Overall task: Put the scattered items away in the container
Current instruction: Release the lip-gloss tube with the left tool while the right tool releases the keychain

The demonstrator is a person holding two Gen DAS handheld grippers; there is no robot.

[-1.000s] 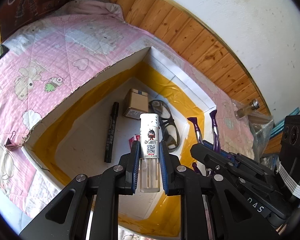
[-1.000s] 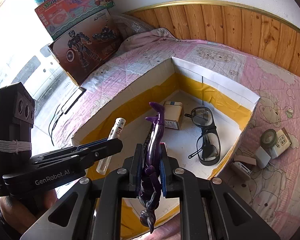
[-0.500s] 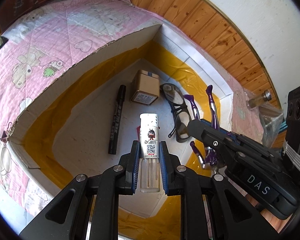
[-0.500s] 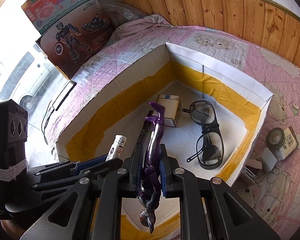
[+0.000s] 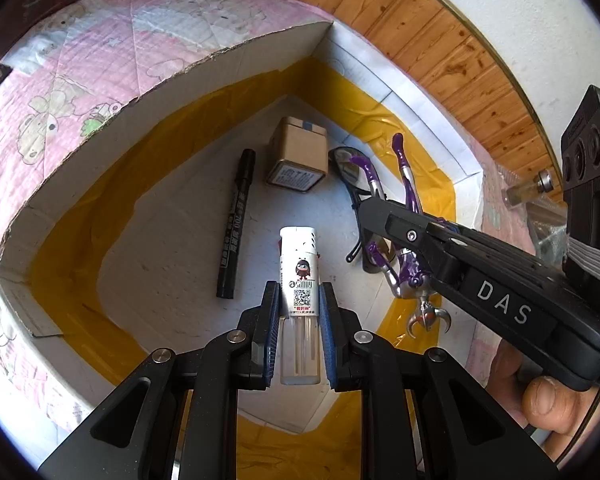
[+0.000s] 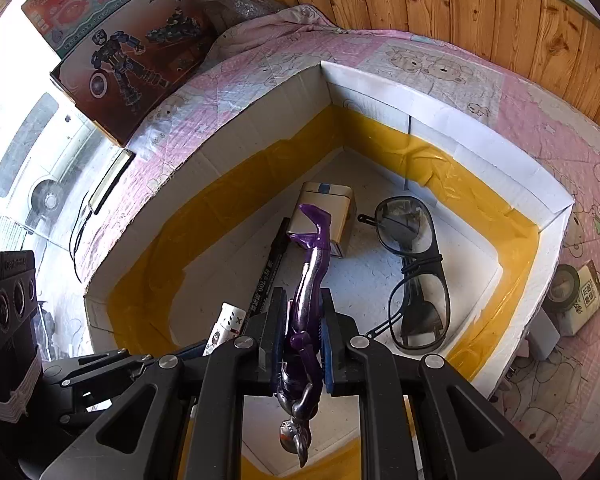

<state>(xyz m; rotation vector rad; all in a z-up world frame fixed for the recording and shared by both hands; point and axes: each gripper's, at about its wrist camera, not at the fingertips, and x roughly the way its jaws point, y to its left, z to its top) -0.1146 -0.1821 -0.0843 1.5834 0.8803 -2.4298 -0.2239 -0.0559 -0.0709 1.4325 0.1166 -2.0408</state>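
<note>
A shallow cardboard box [image 5: 204, 68] [image 6: 480, 136] with yellow-taped walls lies on the pink quilt. My left gripper [image 5: 299, 300] is shut on a white lighter [image 5: 299, 264], held just above the box floor. My right gripper [image 6: 303, 308] is shut on a purple and silver toy figure [image 6: 310, 276] [image 5: 406, 268], legs forward, over the box. The lighter also shows in the right wrist view [image 6: 226, 326]. Inside the box lie a black marker [image 5: 236, 224], a small brown carton [image 5: 298, 156] and dark glasses [image 6: 414, 272].
Outside the box on the quilt, at the right, lie a tape roll [image 6: 564, 288], a small labelled box [image 6: 590, 284] and a white block [image 6: 542, 338]. A small glass bottle [image 5: 530, 188] lies beyond the box. Toy boxes [image 6: 128, 56] lean at the back left.
Both grippers have moved down and forward into the box with their items still held. The box floor and its contents look closer.
</note>
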